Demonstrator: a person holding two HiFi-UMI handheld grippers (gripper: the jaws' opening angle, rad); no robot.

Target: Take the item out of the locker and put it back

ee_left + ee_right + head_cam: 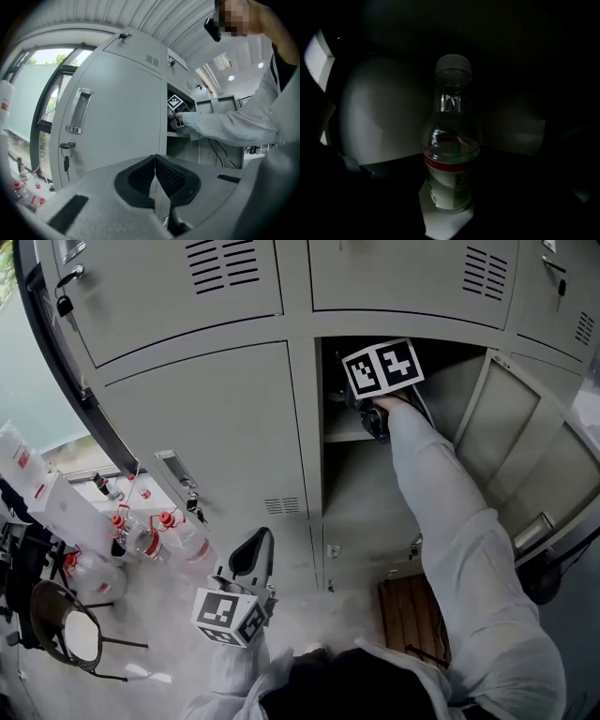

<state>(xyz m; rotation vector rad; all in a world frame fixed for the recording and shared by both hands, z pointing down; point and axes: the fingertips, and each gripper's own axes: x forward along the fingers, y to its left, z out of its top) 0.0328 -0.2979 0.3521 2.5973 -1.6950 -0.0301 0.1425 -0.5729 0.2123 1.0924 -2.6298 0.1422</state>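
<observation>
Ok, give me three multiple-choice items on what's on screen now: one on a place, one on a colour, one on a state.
1. Where is the right gripper?
A. Inside the open locker
B. Down by the floor
C. On a closed door's handle

2. What colour is the band round the bottle?
A. Blue
B. Red
C. Green

3. How do the left gripper's fingers stand?
A. Wide apart
B. Together, nothing between them
C. Closed on a key

Answers:
1 A: the head view shows the arm reaching into the open locker.
2 B: the right gripper view shows the band as red.
3 B: the left gripper view shows the fingers meeting with nothing between them.
</observation>
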